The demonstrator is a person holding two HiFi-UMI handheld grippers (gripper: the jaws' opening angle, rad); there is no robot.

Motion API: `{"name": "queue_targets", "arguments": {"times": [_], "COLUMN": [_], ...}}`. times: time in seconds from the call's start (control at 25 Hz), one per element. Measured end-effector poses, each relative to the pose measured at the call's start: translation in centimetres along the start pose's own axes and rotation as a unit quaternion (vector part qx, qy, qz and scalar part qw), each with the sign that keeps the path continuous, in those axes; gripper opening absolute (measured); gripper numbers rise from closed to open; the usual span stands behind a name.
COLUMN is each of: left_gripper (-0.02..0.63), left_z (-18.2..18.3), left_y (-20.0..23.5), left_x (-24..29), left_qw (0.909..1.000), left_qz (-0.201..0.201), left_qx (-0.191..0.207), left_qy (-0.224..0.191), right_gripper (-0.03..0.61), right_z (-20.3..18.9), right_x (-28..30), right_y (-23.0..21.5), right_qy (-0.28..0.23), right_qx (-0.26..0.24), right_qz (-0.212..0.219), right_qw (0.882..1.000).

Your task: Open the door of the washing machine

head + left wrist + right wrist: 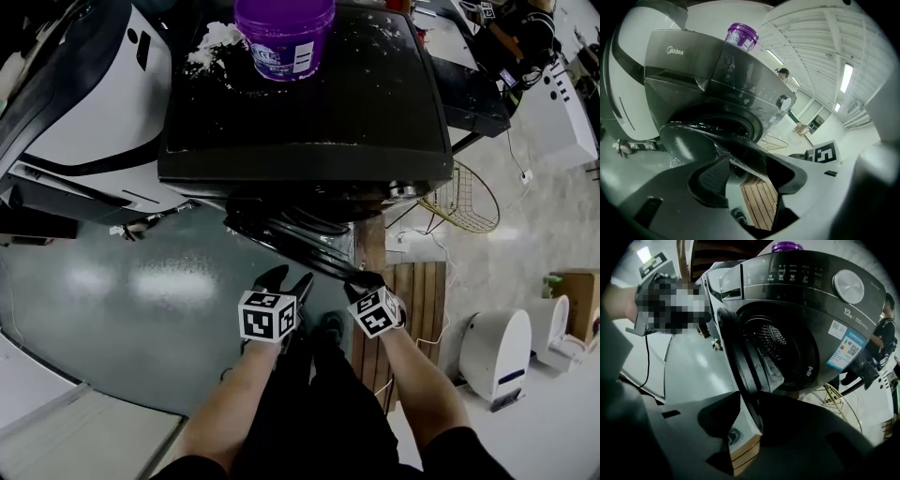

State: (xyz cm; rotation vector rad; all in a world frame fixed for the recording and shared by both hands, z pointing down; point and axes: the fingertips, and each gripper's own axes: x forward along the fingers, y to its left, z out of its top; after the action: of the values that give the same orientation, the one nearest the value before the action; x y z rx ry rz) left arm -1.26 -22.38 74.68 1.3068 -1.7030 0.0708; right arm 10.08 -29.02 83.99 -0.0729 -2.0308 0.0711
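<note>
The left gripper (750, 176) has its jaws well apart, with the rim of the washing machine door (291, 246) just between them, apparently unpressed. The door hangs partly swung out from the drum opening (783, 348). The right gripper (749, 404) has its jaws pinched narrow onto the door's free edge; that pinch should be firm and pull along the hinge's arc, not straight out, lest it slip.
</note>
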Motion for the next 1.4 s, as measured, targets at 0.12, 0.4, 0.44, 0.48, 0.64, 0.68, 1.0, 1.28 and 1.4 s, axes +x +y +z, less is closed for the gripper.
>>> {"name": "queue_targets", "arguments": {"times": [0.12,0.4,0.44,0.48,0.64,0.68,1.0,1.28,1.4], "left_gripper": [0.252,0.252,0.251,0.25,0.224,0.221,0.183,0.183,0.153], "left_z": [-0.7,-2.3,-2.5,-2.8,-4.0,-4.2,-6.8,-9.2,-10.2], "left_y": [-0.2,-0.4,-0.4,-0.3,0.3,0.4,1.0,2.9,3.7], "left_x": [0.7,0.4,0.2,0.1,-1.1,-1.3,-3.7,-6.9,-8.5], "left_qw": [0.9998,0.9981,0.9976,0.997,0.9928,0.9918,0.9884,0.987,0.9872], "left_qz": [0.014,0.04,0.047,0.054,0.09,0.097,0.137,0.146,0.145], "left_qx": [-0.015,-0.046,-0.05,-0.055,-0.079,-0.084,-0.06,-0.044,-0.051], "left_qy": [0.002,0.006,0.006,0.005,0.001,0.0,0.023,0.052,0.044], "right_gripper": [0.138,0.133,0.133,0.133,0.133,0.133,0.126,0.118,0.117], "right_z": [-0.1,-0.3,-0.2,-0.3,-1.3,-1.5,-1.3,1.0,1.7], "right_x": [-0.9,-2.6,-2.9,-3.2,-5.4,-6.0,-9.6,-10.8,-10.8], "right_y": [1.1,4.8,5.4,6.1,8.3,8.5,7.6,8.3,8.9], "right_qy": [-0.011,-0.021,-0.024,-0.027,-0.036,-0.041,-0.088,-0.104,-0.104], "right_qx": [-0.004,-0.046,-0.049,-0.051,-0.054,-0.05,-0.018,-0.019,-0.014], "right_qz": [0.026,0.082,0.088,0.097,0.132,0.137,0.151,0.156,0.154], "right_qw": [1.0,0.995,0.995,0.994,0.989,0.988,0.984,0.982,0.983]}}
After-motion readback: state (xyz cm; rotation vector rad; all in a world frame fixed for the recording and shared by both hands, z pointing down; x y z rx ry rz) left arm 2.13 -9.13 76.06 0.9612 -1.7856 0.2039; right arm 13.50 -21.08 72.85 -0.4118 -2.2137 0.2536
